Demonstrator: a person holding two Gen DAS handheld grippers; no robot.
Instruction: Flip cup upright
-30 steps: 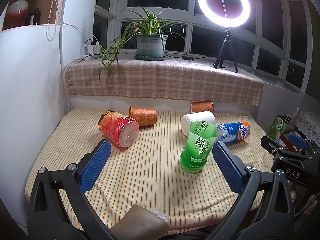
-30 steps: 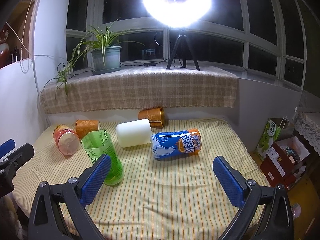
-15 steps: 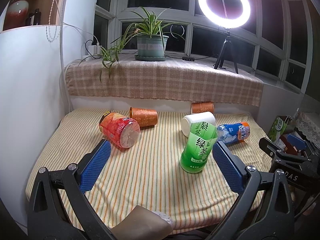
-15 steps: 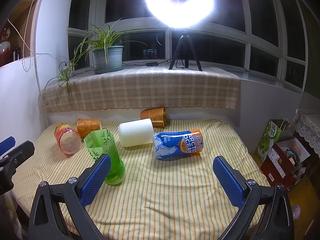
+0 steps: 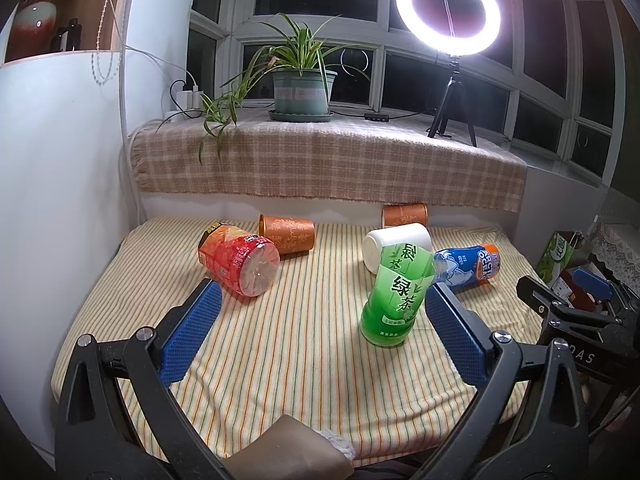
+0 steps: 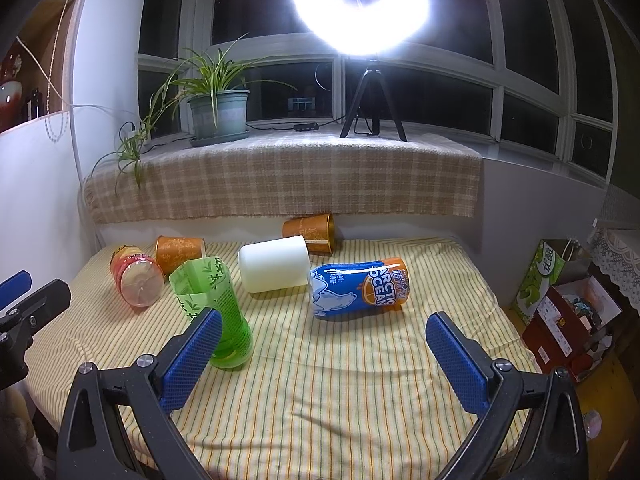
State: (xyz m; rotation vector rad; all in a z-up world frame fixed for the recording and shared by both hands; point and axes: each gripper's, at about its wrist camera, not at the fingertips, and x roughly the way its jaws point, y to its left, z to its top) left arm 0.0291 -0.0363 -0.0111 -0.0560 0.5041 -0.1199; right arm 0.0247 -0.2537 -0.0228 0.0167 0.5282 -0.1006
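Now your right hand-held gripper [image 6: 320, 354] and left hand-held gripper [image 5: 318, 334] hover wide open, empty; white cup [image 6: 274, 269] lies sideways, reachable.

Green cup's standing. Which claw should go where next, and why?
Probably ease the right claw forward to the blue cup: it lies on its side straight ahead, the claw is open, and nothing is held. The green cup already stands.

Orange cups [image 5: 286, 233]: two lay sideways
White cup [image 5: 396, 243]: one
Cut bottle cups [image 5: 394, 296]: three
Potted plant [image 5: 302, 88]: one
Ring light [image 5: 448, 10]: one
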